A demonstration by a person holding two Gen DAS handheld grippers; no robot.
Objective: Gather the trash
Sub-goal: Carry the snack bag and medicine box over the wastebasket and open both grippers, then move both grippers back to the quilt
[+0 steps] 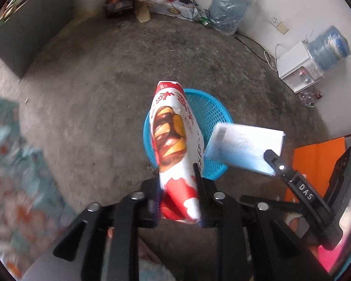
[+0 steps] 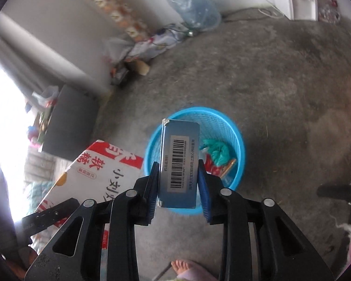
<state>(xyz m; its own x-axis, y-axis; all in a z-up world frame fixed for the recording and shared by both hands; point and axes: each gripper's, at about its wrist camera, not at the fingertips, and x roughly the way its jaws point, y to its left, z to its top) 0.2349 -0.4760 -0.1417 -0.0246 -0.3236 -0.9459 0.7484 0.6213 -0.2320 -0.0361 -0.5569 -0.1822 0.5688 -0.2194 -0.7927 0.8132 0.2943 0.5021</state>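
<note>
A red-and-white snack package point(image 1: 173, 135) stands up between the jaws of my left gripper point(image 1: 177, 178), which is shut on its lower part. It hangs over the near left rim of a blue mesh basket point(image 1: 213, 107) on the concrete floor. My right gripper point(image 2: 179, 164) is shut on a flat blue box point(image 2: 180, 154) with a barcode label, held above the same basket point(image 2: 241, 140). Inside the basket lie a green crumpled piece point(image 2: 216, 151) and some red wrappers. The blue box point(image 1: 243, 147) also shows at the right of the left wrist view, and the snack package point(image 2: 98, 171) at the left of the right wrist view.
Two big water jugs point(image 1: 229, 7) and a white water dispenser point(image 1: 297, 68) stand by the far wall, with cables and clutter point(image 1: 156, 0) along it. A grey cabinet point(image 1: 32, 30) is at the left. An orange sheet point(image 1: 316, 164) lies right. A bare foot point(image 2: 182, 267) is near.
</note>
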